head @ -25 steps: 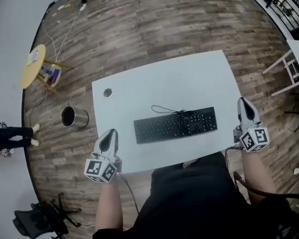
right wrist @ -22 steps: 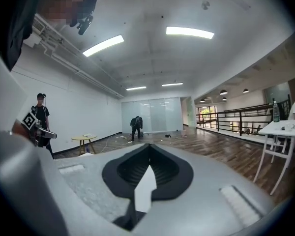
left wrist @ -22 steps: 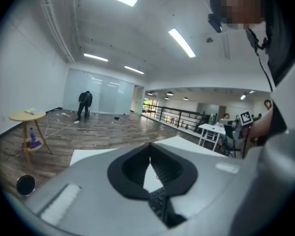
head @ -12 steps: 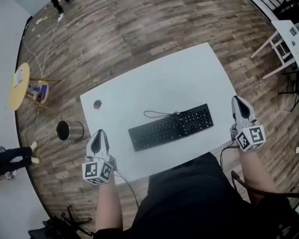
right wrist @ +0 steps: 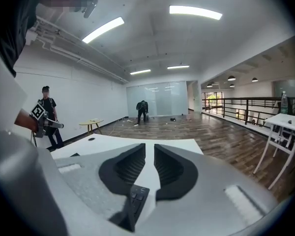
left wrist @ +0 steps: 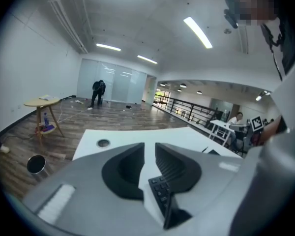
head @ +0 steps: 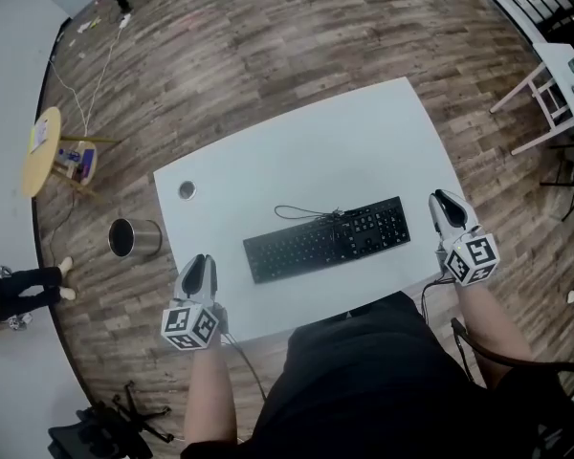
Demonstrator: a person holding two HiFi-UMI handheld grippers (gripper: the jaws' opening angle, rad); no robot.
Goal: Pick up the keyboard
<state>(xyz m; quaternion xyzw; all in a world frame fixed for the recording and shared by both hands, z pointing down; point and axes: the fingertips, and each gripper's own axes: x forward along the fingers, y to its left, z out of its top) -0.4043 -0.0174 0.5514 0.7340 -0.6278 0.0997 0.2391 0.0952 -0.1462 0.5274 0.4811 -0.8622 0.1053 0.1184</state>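
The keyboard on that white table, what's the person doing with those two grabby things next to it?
A person holds a gripper in each hand, getting ready to pick up the black keyboard. The left gripper is off its left end and the right gripper off its right end. Both pairs of jaws have just been opening a little, with nothing gripped. The keyboard lies flat on the white table, not touched yet.

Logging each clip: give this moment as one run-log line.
black computer keyboard: flat on white table, ungrasped | left gripper: fingers just opened, nothing between | right gripper: fingers just opened, nothing between
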